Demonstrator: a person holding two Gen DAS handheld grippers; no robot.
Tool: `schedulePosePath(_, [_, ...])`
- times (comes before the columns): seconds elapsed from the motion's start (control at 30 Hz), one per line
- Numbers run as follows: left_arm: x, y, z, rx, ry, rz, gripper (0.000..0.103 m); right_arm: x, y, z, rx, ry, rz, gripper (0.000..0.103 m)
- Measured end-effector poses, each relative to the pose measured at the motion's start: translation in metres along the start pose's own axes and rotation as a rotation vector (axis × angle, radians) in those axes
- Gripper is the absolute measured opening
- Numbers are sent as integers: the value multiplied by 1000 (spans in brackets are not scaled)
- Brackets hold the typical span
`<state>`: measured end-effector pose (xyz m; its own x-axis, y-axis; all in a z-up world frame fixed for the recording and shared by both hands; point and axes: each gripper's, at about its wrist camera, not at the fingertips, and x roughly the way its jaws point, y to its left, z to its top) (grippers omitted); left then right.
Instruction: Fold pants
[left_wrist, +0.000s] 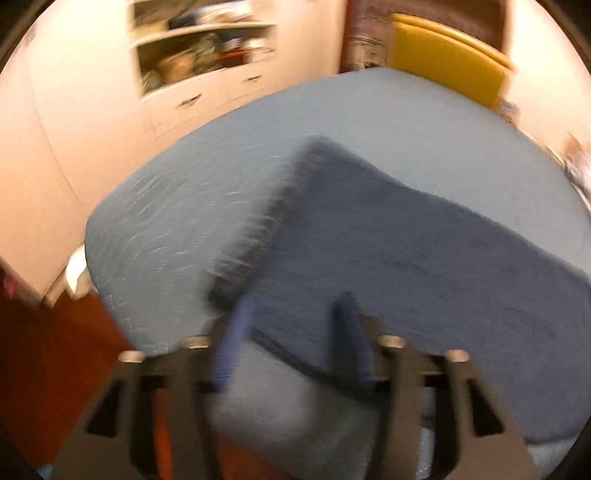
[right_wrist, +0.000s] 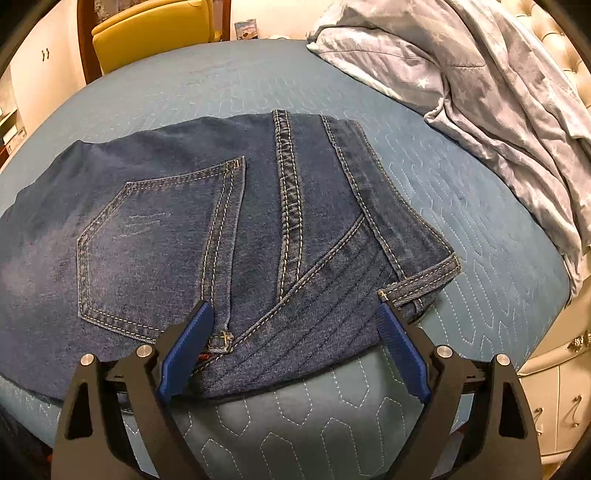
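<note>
Left wrist view, heavily motion-blurred. I am looking at the jeans (left_wrist: 424, 236) lying as a broad dark-blue slab across the middle and right of the frame, resting on the bed (left_wrist: 177, 206). The left gripper (left_wrist: 291, 339) is sitting at bottom centre with its blue-padded fingers (left_wrist: 351, 332) spread apart, nothing between them, poised over the near edge of the denim. The outline is reading as a compact block rather than two long legs, so I am judging at least one fold done already; the blur is keeping me from counting layers. Pale cupboards with shelves (left_wrist: 207, 48) are showing upper left, a yellow chair (left_wrist: 447, 55) upper right.

Right wrist view, sharp. I am seeing the jeans (right_wrist: 155, 229) filling the centre and left: heavy indigo denim, tan double stitching, a five-sided back pocket (right_wrist: 147, 243), a thick felled seam running up the middle, a hem or waistband end (right_wrist: 424, 280) poking out at right. The right gripper (right_wrist: 295, 354) is holding its jaws wide apart, straddling the near edge without clamping. The bed cover (right_wrist: 461, 206) is a teal quilted fabric with a hexagon stitch pattern. A rumpled pale star-print duvet (right_wrist: 480, 74) is heaped upper right.

I am guessing one tidying fold or a final smoothing is left.
</note>
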<state>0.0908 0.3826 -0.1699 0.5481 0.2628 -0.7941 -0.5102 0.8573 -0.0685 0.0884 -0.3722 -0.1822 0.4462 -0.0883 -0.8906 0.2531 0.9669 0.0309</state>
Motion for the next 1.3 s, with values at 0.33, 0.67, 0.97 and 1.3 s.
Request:
schedulePosePath(0.33, [11,-138,46,300,-61,-214,51,-12,3,11,-21,45,-32,86])
schedulePosePath(0.67, [71,-74,86,149,25,7,49,-33,5,95,-31,-131,58,86])
schedulePosePath(0.97, [-27,-141,6,131,-51,-61,64,58,-2,136,-38,-77,-123,86])
schedulePosePath(1.3, [-74,-206,-64,165,-63,-45,94,66,-24,123,20,-101,-47,91])
